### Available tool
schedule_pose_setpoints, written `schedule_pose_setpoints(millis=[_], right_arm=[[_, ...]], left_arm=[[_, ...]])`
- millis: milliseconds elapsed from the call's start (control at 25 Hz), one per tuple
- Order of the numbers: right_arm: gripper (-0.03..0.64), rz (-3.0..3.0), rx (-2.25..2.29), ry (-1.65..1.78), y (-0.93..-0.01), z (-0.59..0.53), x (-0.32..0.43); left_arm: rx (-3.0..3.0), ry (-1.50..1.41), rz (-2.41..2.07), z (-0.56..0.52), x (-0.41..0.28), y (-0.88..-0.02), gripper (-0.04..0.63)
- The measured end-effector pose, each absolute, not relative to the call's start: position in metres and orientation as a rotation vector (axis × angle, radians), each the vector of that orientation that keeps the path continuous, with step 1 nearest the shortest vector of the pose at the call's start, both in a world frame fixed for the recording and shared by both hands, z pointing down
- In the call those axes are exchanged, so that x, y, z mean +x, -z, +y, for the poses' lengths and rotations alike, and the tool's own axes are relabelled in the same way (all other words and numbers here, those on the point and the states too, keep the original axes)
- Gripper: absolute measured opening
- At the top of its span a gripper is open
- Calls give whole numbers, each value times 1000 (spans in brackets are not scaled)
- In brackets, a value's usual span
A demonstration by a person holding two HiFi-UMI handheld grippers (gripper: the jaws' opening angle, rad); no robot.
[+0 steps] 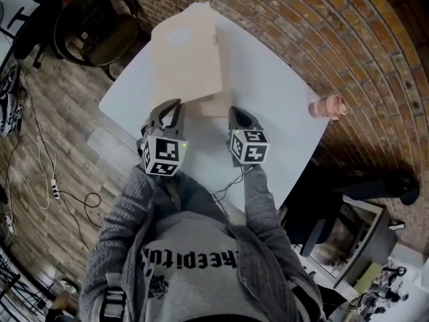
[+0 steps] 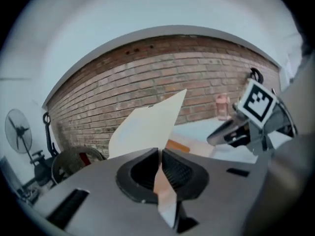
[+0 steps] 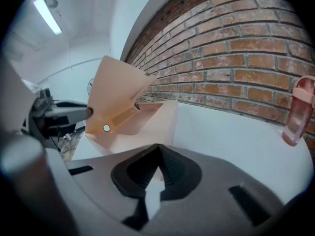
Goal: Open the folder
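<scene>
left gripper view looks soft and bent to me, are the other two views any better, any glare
Left gripper view: softest, brick wall bowed into an arch, folder edges soft. Right gripper view: crisper, ceiling light strip blown out, pink bottle skewed at the edge. Head view: even light, no hard glare on the white table, corners curved.

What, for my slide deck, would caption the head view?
Left gripper holds the folder cover raised; right gripper, shut, sits at its lower sheet on the table.
</scene>
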State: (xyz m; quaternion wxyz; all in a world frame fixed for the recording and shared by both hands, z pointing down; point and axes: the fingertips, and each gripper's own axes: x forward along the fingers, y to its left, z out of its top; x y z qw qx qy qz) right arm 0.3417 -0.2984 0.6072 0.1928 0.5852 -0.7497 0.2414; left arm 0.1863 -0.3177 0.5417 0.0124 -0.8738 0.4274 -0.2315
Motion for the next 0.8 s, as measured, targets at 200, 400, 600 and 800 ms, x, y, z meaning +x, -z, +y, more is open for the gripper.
schedule_pose_setpoints(millis=[200, 400, 600, 800], right_arm=[[2, -2105, 1642, -680, -606, -299, 339], [2, -2098, 1644, -671, -606, -299, 336], [3, -2095, 1658, -672, -605, -296, 330], [2, -2080, 1664, -683, -604, -294, 326]], left_arm=[[-2788, 509, 1611, -324, 141, -518, 21], [-2780, 408, 1896, -329, 89, -511, 14], [-2743, 385, 2150, -338, 37, -521, 11], [-2691, 496, 2262, -350, 8, -538, 11]])
